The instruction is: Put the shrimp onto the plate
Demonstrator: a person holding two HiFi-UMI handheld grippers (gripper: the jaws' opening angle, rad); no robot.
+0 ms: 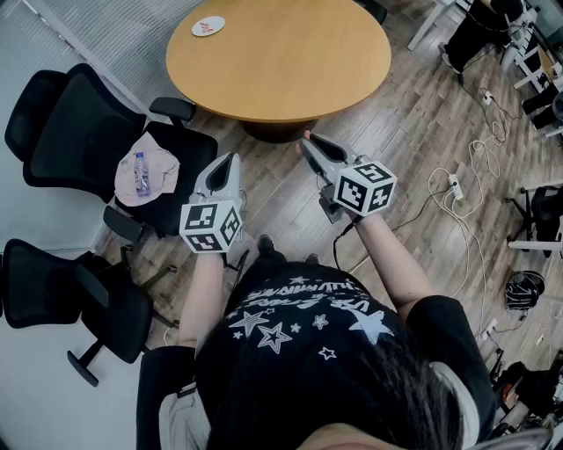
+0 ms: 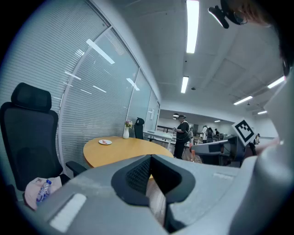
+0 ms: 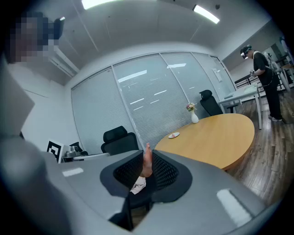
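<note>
The shrimp [image 3: 146,161] is a thin pink piece pinched upright btwn the pads of the right claw [image 1: 310,145]. The jaws are closed onto it w/ only its thickness keeping them apart, and its tip pokes up past the pads. It's in the air, at the near edge of the round counter [image 1: 290,70] and barely over it. The plate [image 1: 208,26] sits at the top of the head view, left of centre, close to the counter's far rim, so I'd judge the step is a carry, i.e. a long reach across the wood. Best done, imo, by keeping the squeeze steady, travelling level above the top, and opening only once the shrimp is low over the plate's middle. The plate is small, so it's easy to overshoot toward the far rim. The left claw [image 1: 227,165] has its jaws a little apart w/ nothing in them, idle centre-left. A vase [image 3: 195,117] stands on the counter's far part, apart from the plate. The office chair [image 1: 62,132] at left, w/ a cap and bottle on its seat, crowds that side. Cables [image 1: 457,180] trail on the floor at right, so stepping round that way needs care.
</note>
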